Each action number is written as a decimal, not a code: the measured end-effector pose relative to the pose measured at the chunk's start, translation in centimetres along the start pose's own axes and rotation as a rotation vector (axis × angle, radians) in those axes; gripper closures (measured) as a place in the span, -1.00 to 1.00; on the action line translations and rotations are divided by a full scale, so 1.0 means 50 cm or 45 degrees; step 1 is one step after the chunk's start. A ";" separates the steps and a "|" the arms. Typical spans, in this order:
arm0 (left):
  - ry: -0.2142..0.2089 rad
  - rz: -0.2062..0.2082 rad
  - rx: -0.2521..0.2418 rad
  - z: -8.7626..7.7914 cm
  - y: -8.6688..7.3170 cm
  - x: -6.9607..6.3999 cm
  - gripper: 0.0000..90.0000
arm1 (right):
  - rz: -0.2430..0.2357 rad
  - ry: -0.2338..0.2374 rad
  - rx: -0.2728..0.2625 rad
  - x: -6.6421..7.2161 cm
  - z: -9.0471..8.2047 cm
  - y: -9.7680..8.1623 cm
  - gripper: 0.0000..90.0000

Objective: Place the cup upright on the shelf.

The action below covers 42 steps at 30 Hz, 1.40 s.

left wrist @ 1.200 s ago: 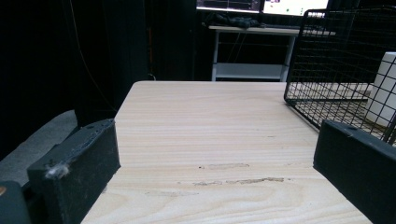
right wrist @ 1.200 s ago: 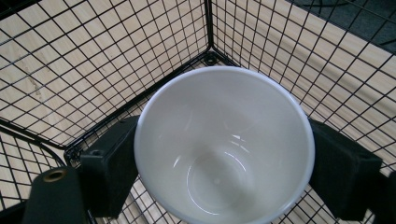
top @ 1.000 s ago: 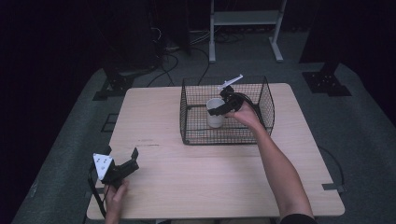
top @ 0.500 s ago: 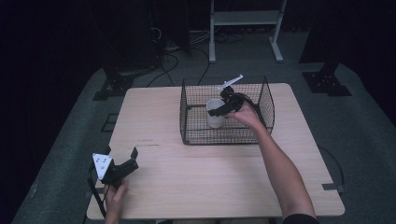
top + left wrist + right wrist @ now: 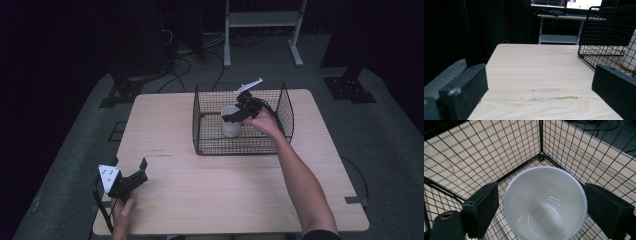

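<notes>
Your white cup [image 5: 230, 121] stands upright in the wire basket [image 5: 280, 107], just above the centre of the high view. Its long axis runs vertical and its mouth opens upward, straight toward your right gripper view, where the cup [image 5: 545, 203] sits low in the frame with its bare inside showing.

Your right gripper [image 5: 235, 116] reaches into the basket from the right. Its jaws stand wide on either side of the rim, very close to it; you cannot tell from these views whether the pads touch the rim.

Your left gripper [image 5: 131, 176] rests near the lower left of the high view, close to the table's near edge, jaws spread wide with nothing between them.

The surface is a light wooden table [image 5: 210, 190] on a grey floor, with dark surroundings and a white metal frame [image 5: 262, 20] at the top of the view.

The cup sits near the basket's left wall. In the right gripper view a basket corner [image 5: 540, 157] lies just beyond the rim, with mesh walls close on both sides. Broad bare tabletop lies between the basket and your left hand.
</notes>
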<state>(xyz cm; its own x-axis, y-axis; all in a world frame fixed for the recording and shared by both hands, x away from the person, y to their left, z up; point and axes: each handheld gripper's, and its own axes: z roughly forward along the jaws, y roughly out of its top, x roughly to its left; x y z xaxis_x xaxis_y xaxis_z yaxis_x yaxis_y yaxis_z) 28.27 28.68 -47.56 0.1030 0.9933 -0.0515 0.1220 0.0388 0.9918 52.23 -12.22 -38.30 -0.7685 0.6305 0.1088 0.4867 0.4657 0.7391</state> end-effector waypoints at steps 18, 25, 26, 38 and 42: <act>-0.006 -0.002 0.005 0.000 0.000 -0.001 -1.00 | 0.028 -0.014 -0.099 -0.001 -0.068 0.007 -0.71; -0.011 0.000 0.003 0.001 -0.001 -0.003 -1.00 | 0.009 0.007 -0.109 0.009 -0.088 0.005 -0.71; -0.011 0.000 0.003 0.001 -0.001 -0.003 -1.00 | 0.009 0.007 -0.109 0.009 -0.088 0.005 -0.71; -0.012 0.005 0.002 0.001 -0.001 -0.003 -1.00 | -0.038 0.048 -0.148 0.038 -0.117 -0.002 -0.71; -0.012 0.005 0.002 0.001 -0.001 -0.003 -1.00 | -0.042 0.060 -0.134 0.041 -0.124 -0.013 -0.71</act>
<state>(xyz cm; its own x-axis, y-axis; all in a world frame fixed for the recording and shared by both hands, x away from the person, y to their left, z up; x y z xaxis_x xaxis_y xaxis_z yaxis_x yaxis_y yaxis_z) 28.30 28.52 -47.59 0.1130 0.9924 -0.0490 0.1234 0.0349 0.9917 47.79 -15.07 -34.45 -0.8031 0.5850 0.1126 0.4165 0.4162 0.8083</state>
